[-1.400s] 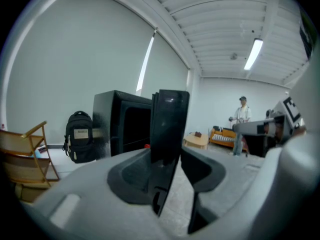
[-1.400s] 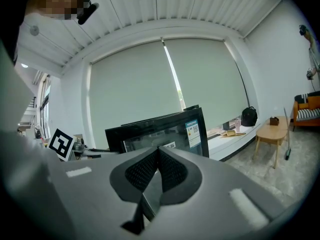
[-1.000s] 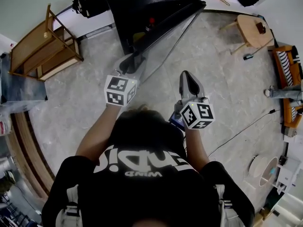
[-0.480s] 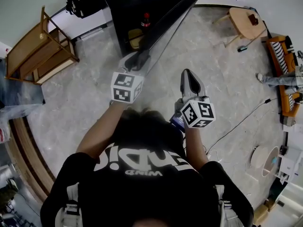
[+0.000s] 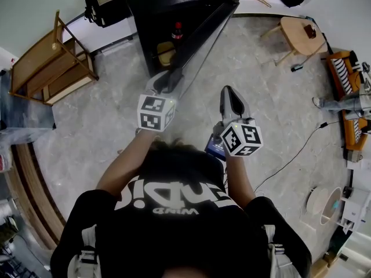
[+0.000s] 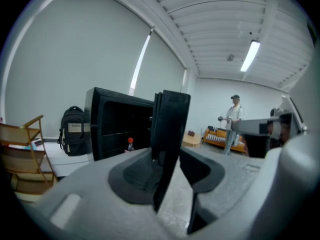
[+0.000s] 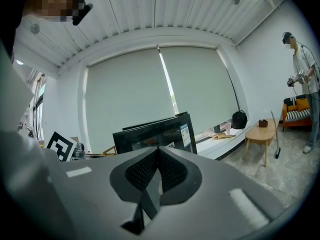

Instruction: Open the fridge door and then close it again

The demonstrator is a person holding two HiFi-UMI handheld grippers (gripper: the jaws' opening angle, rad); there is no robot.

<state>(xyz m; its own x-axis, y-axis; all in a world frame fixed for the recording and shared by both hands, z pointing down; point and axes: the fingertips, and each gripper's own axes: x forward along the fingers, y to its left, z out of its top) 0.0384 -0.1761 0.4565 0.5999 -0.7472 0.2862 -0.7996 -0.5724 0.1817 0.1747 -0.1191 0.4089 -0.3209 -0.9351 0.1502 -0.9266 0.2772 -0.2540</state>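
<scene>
Fridge door [image 5: 204,39] stands swung wide from the black fridge [image 5: 168,2], its free edge pinched between the pads of the left gripper [image 5: 168,81]. Right gripper [image 5: 228,91] hangs beside it over the stone floor [image 5: 104,126], jaws pressed together on nothing. Inside the fridge a red-capped bottle [image 5: 177,30] sits on a shelf. A wooden rack [image 5: 52,57] stands off to the left, well apart.
</scene>
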